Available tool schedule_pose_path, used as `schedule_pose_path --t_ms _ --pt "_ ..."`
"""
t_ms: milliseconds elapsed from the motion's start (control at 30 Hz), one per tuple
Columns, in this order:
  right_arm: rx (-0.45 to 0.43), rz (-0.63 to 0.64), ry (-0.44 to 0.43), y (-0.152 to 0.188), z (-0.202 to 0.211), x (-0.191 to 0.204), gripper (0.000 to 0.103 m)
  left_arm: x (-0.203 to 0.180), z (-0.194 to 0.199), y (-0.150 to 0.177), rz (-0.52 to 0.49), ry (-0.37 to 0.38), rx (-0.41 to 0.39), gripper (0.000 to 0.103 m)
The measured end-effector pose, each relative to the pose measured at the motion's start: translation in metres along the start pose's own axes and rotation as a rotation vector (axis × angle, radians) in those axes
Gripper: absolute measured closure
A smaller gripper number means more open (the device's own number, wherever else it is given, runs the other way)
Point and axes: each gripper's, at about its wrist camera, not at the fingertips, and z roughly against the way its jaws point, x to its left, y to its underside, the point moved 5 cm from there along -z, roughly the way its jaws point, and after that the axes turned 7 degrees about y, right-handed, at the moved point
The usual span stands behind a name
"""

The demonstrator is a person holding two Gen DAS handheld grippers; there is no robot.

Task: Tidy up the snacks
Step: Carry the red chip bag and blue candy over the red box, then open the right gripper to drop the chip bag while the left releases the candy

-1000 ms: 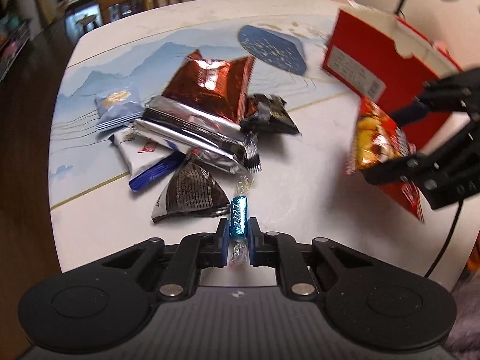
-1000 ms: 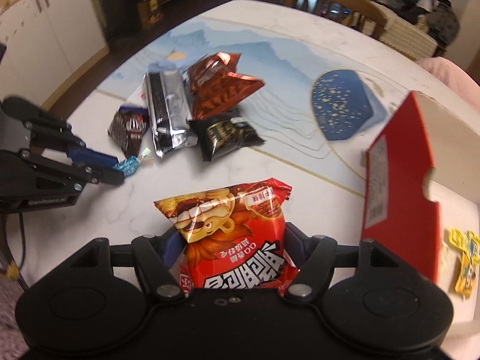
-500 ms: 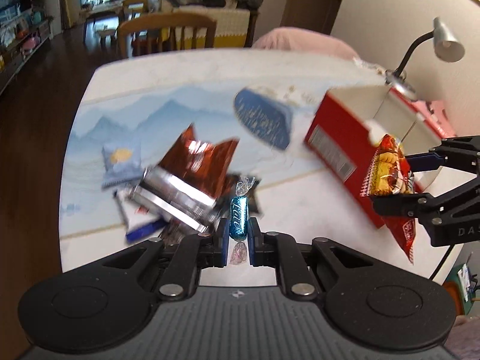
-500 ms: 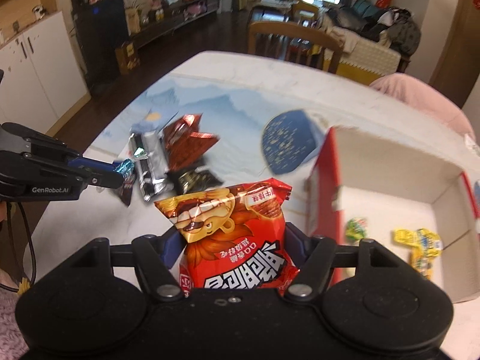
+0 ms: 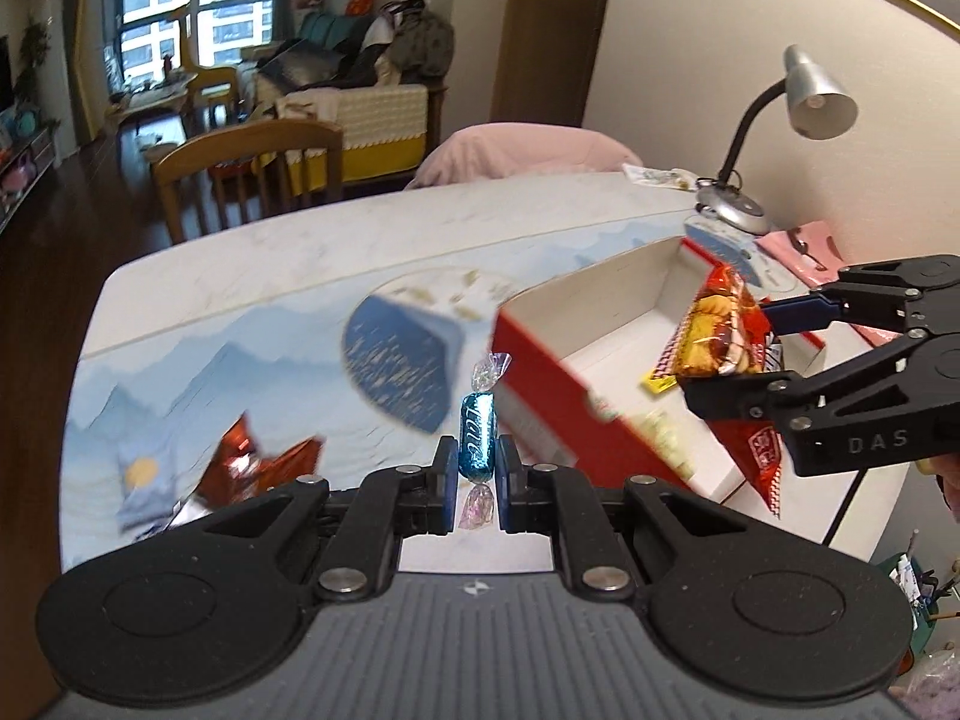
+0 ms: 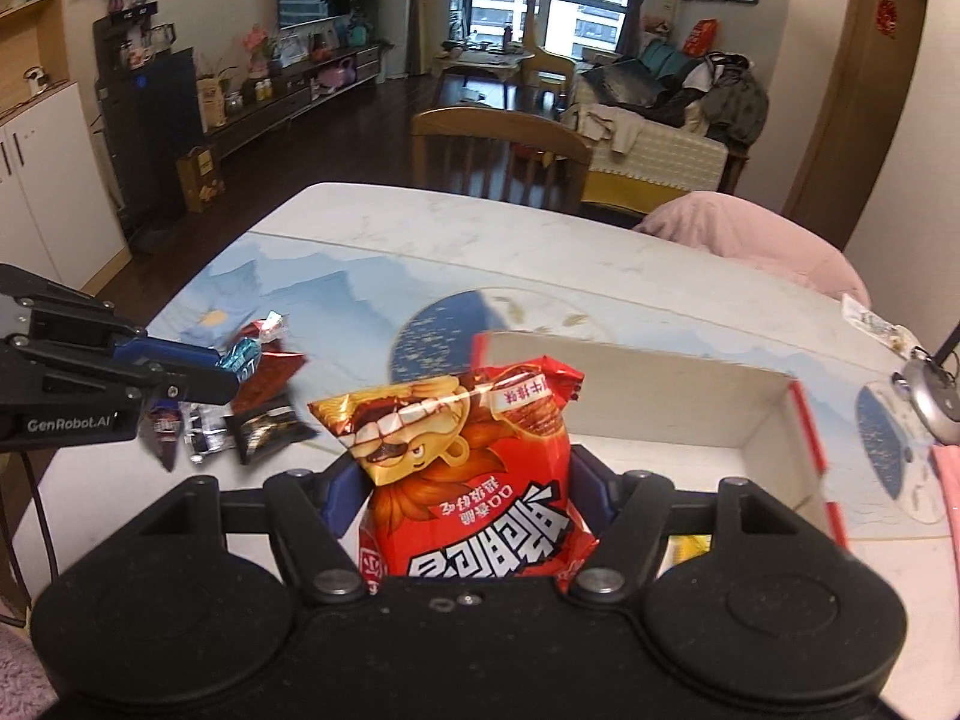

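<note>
A: Looking along the left gripper (image 5: 474, 483), what sits between the jaws?

B: A small blue foil-wrapped candy with twisted clear ends (image 5: 477, 441), upright and clamped between the two pads. Ahead and to the right of the jaws stands the open red cardboard box with a white inside (image 5: 606, 324). The right gripper (image 5: 735, 354) hangs over it, pinching a glossy red crinkled snack bag printed with a cartoon lion (image 5: 723, 339). Left of the jaws, blurred, lie a copper-red foil packet (image 5: 252, 465) and a pale blue sachet (image 5: 141, 480).

A: And the surface?

B: A white marble-look table with a blue mountain print (image 5: 270, 300), a wooden chair (image 5: 252, 162) beyond it, and a silver gooseneck desk lamp (image 5: 810, 99) at far right.

A: The right wrist view?

B: Its jaws are closed on the lion bag (image 6: 474, 480), above the box's near end (image 6: 660, 396). Only here do the black packet (image 6: 270, 429) and silver packet (image 6: 201, 435) show, below the left gripper (image 6: 231, 375); only the left view shows the lamp's shade.
</note>
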Motion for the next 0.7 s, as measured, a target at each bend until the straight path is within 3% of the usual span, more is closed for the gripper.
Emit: schedule_pose_path --t_ms 400,700 --pt "0.025 -0.025 0.046 0.007 -0.024 -0.08 0.035 -0.069 -0.056 -0.039 -0.051 0.024 0.029 0.091" --pt "0.08 -0.04 0.074 0.021 -0.056 -0.138 0.035 -0.1 -0.113 -0.06 -0.029 0.02 0.105 0.091"
